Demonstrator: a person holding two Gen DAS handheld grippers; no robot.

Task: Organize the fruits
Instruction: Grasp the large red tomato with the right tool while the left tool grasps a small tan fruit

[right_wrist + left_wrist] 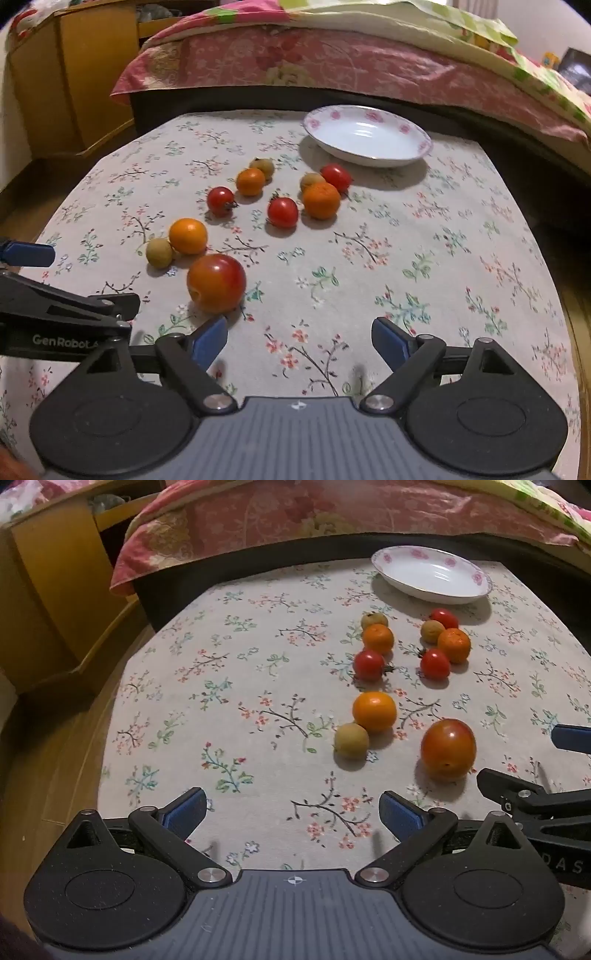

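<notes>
Nothing sorted yet: plate (369,136) near the tabletop's far edge is sitting empty, fruits (280,212) are all lying loose mid-tabletop. Left gripper (293,812) and right gripper (299,338) are hovering, fingers wide, holding nothing.

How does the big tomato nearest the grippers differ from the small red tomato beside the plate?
The big tomato is much larger and orange-red; the small red tomato is a deeper, even red. The big tomato sits alone on the cloth just ahead of the right gripper; the small one sits at the far end, against a tan fruit, close to the plate. Both are round, glossy and lying on the tablecloth, outside the plate.
</notes>
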